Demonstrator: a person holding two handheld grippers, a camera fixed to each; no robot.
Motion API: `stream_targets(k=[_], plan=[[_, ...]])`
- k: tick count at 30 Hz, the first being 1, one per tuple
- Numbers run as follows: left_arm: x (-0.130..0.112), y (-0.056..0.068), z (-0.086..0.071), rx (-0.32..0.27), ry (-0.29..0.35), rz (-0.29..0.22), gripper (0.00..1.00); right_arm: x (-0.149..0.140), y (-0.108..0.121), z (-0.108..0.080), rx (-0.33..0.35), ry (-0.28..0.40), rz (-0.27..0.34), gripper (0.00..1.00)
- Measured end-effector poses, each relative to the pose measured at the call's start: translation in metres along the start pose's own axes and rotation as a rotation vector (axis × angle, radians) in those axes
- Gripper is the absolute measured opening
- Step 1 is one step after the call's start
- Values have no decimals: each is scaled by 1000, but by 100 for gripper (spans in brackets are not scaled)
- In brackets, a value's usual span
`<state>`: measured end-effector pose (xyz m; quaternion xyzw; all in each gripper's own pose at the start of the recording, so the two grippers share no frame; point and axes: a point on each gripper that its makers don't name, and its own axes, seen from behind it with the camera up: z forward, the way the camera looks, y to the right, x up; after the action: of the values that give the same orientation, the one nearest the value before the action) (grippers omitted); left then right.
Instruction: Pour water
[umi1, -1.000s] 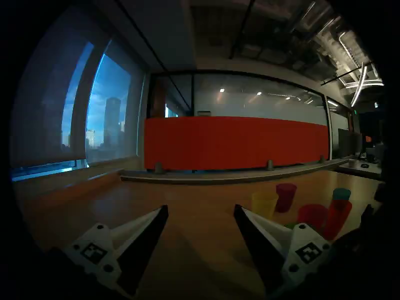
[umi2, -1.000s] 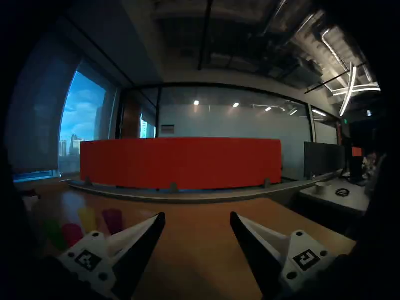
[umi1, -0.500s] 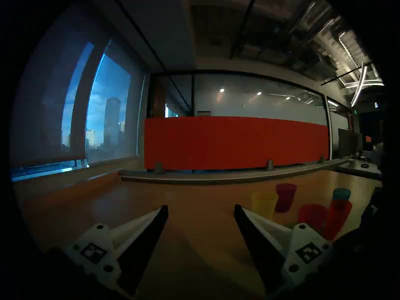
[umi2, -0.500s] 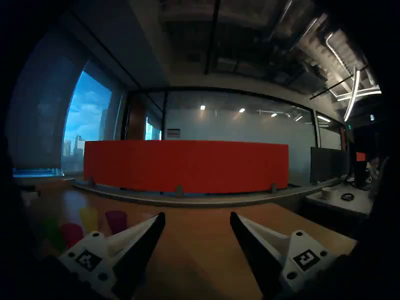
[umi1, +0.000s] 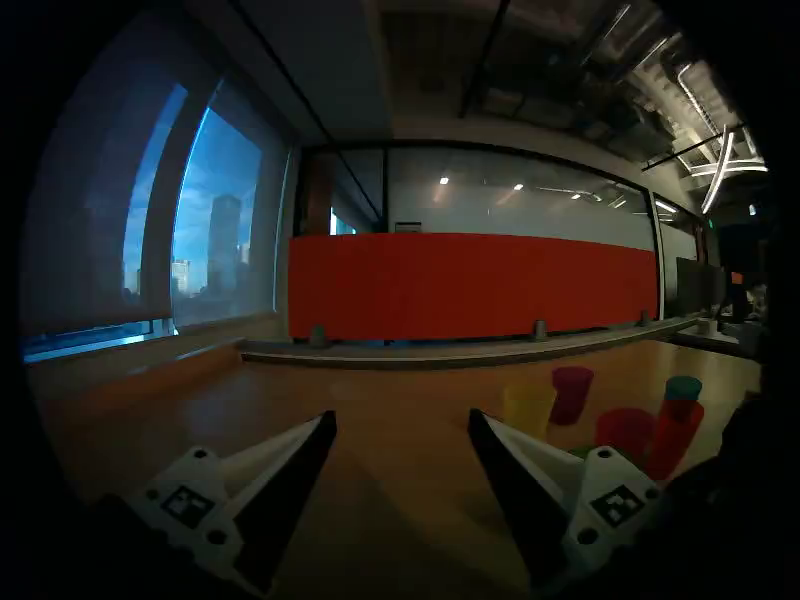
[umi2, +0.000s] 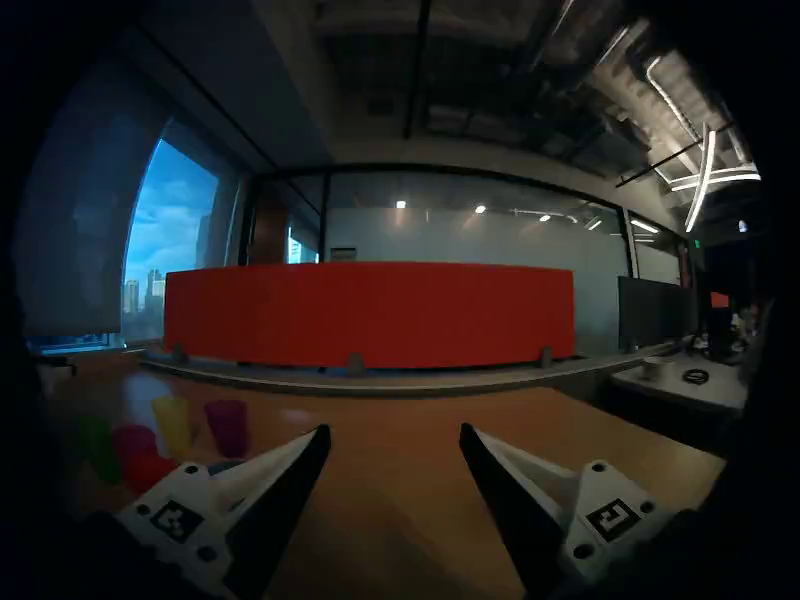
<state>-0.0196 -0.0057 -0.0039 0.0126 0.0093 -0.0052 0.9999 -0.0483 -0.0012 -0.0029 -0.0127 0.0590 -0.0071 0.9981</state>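
Left tool: left gripper (umi1: 401, 414), jaws spread wide, nothing between them, low over the wooden table (umi1: 380, 395).
Right tool: right gripper (umi2: 394, 428), likewise released and empty.
Task items: a cluster of coloured cups. In the left gripper view they are the yellow cup (umi1: 528, 408), purple cup (umi1: 571, 392), red cup (umi1: 625, 432), and teal cup (umi1: 683, 387), which seems to sit on the orange cup (umi1: 676, 438).
Location: cups stand on the table ahead and to the right of the left gripper, apart from both tools. In the right gripper view they lie to the left.
Contents: cannot tell which cup holds water, given the dim light.
Backdrop: red partition (umi1: 470, 285) along the far table edge.
Handling, judged: probably thin plastic, light, easily tipped or squashed, with smooth walls that may slip.
Hold, advised: across the mid-wall, below the rim, with moderate squeeze.
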Motion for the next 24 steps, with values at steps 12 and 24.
stream_targets(k=[12, 24], plan=[[0, 0, 0, 0, 0, 0, 98, -9, 1, 3, -8, -11, -12, 100], [0, 0, 0, 0, 0, 0, 98, -17, -4, 6, 0, -24, 1, 100]])
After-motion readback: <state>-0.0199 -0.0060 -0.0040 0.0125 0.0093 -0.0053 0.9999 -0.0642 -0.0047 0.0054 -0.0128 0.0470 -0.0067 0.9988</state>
